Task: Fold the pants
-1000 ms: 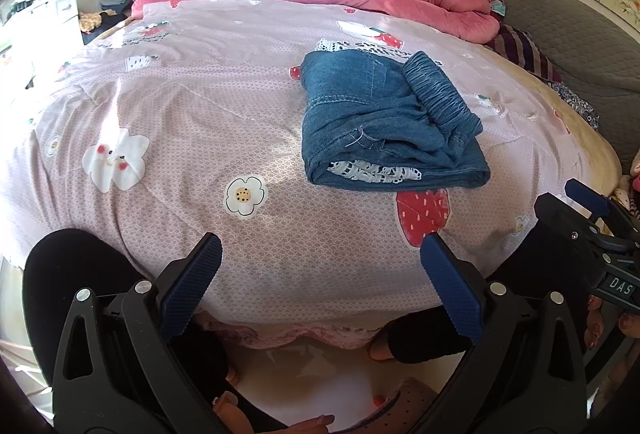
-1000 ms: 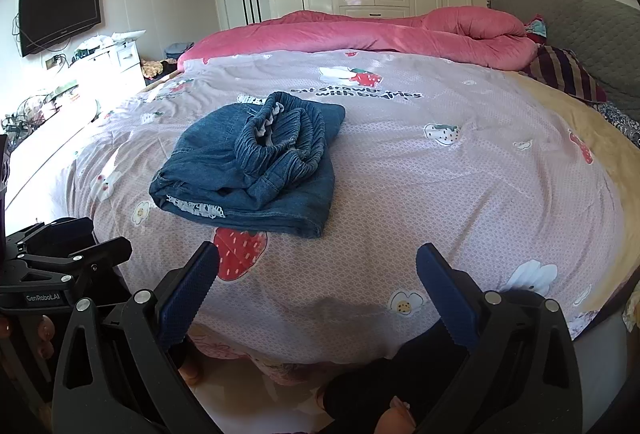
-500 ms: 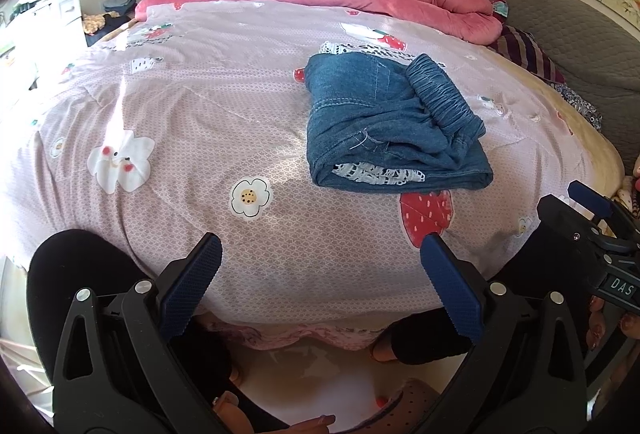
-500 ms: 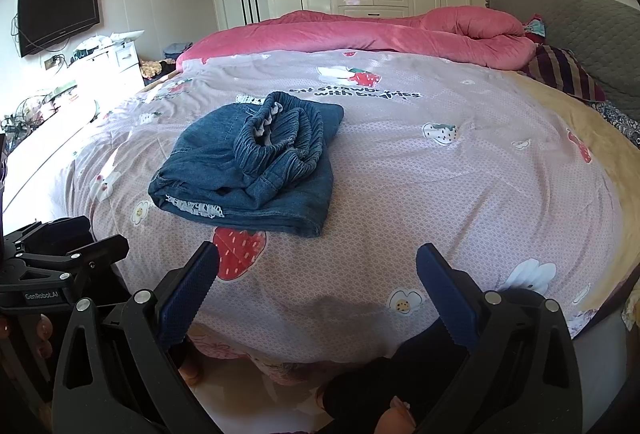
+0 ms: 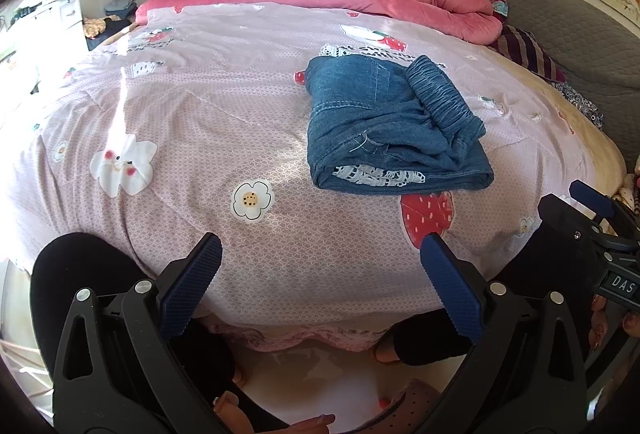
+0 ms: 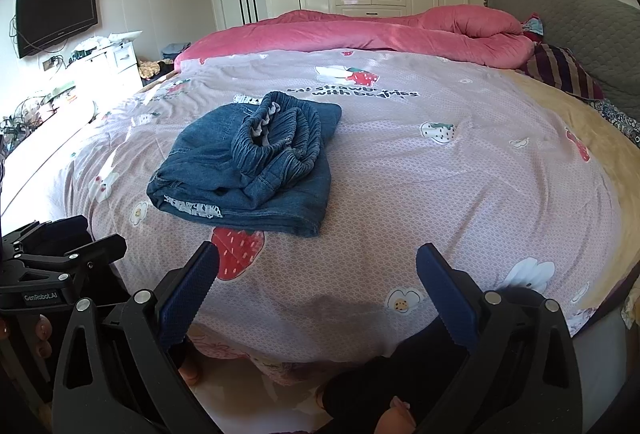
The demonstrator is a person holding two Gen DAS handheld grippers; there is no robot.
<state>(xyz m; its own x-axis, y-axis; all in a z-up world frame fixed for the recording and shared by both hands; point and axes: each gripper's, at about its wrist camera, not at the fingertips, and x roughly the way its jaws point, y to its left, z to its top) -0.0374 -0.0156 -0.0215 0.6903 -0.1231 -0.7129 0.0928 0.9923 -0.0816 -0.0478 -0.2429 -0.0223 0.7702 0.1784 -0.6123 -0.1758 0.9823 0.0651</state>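
Note:
Blue denim pants (image 5: 384,125) lie folded in a compact stack on the bed, the gathered elastic waistband on top; they also show in the right wrist view (image 6: 248,161). My left gripper (image 5: 320,274) is open and empty, held back past the bed's near edge, well short of the pants. My right gripper (image 6: 316,278) is open and empty too, near the bed edge, to the right of the pants. Each gripper shows at the side of the other's view: the right one (image 5: 592,234), the left one (image 6: 52,258).
The bed cover (image 5: 200,121) is pink with strawberry and flower prints. A rolled pink duvet (image 6: 360,33) lies at the far side, a grey headboard (image 6: 568,29) and striped pillow (image 6: 560,69) at the right. The person's dark-clad legs stand below the bed edge.
Both grippers have stayed open and drifted slightly; the view shifts a little. The pants have not moved.

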